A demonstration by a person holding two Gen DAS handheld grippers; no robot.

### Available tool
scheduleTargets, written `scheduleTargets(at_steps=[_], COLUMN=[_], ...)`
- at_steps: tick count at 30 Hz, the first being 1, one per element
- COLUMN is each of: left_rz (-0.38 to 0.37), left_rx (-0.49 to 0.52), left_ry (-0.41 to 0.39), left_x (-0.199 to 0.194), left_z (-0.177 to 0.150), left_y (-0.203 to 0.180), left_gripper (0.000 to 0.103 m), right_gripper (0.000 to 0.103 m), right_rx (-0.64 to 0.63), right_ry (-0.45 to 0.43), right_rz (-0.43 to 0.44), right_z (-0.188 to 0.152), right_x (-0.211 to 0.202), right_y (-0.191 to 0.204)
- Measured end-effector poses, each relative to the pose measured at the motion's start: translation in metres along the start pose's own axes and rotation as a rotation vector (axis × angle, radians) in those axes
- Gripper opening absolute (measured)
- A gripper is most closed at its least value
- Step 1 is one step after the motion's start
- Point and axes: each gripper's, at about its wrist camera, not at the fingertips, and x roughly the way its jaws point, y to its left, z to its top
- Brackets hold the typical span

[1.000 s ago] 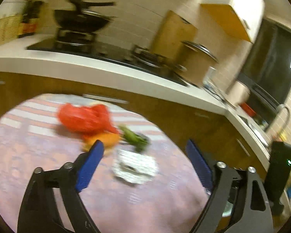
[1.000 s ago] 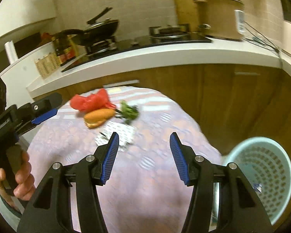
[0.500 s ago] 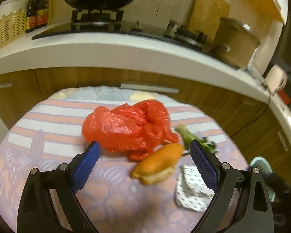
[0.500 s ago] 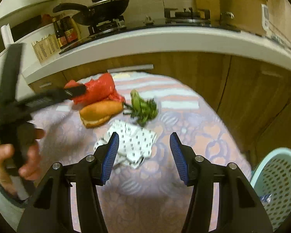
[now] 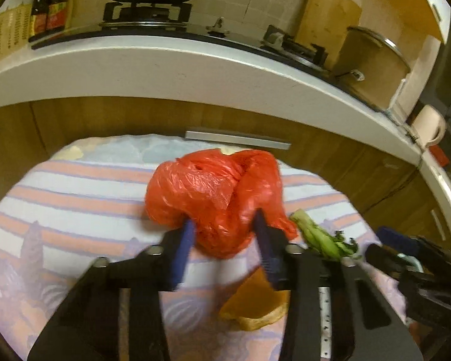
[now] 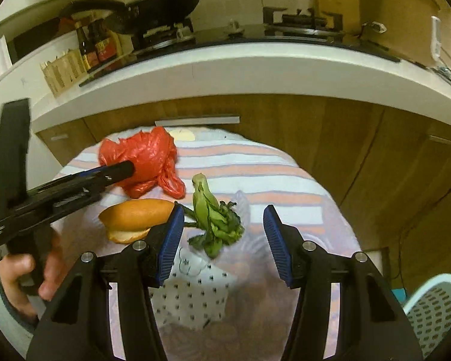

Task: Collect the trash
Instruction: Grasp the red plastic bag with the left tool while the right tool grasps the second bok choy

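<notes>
Currently four bits of trash on the striped tablecloth (image 6: 255, 162): one crumpled red plastic bag (image 5: 216, 192) at frame centre, one bread roll (image 6: 135, 216), one wilted green vegetable (image 6: 216, 219), one dotted white paper wrapper (image 6: 195, 294). Left gripper (image 5: 222, 234), jaws just closing, pinches the bag's near edge. Right gripper (image 6: 222, 240) spread, empty, above the vegetable. One pale blue perforated basket (image 6: 433, 310) lower right.

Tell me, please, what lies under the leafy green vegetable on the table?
The leafy green vegetable rests on the striped tablecloth; its lower leaves overlap the spotted white wrapper. What lies beneath that wrapper is covered, so it cannot be seen.
</notes>
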Motion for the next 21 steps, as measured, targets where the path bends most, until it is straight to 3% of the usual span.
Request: scheduleTargets(at_steps=[6,13,14,15,18,21], left_rz=[-0.097,-0.155,-0.158,-0.164,-0.183,-0.203], left_rx=[-0.071,-0.122,-0.123,-0.122,-0.118,-0.114], left_ry=[-0.058,-0.09,-0.092,-0.098,-0.117,-0.144], left_x=[-0.008,-0.015,-0.016,-0.017,-0.024,-0.033], left_z=[-0.001,0.003,0.003,0.003,0.005,0.008], left_y=[0.011,0.017,0.017,0.015,0.015,0.01], left_gripper=[0.012,0.011,0.01,0.01,0.01,0.01], right_gripper=[0.051,0.051,0.044,0.029,0.02,0.02], right_rx=[-0.028,-0.068,-0.079,-0.089,-0.121,-0.112], right_ry=[0.05,0.087,0.091,0.093,0.087,0.051], right_rz=[-0.006,-0.013,-0.017,-0.028,-0.029,-0.03], right_z=[0.001,-0.002,-0.002,-0.002,-0.004,-0.005], right_x=[0.029,0.047,0.048,0.049,0.049,0.04], right_y=[0.002,0.01,0.012,0.014,0.021,0.019])
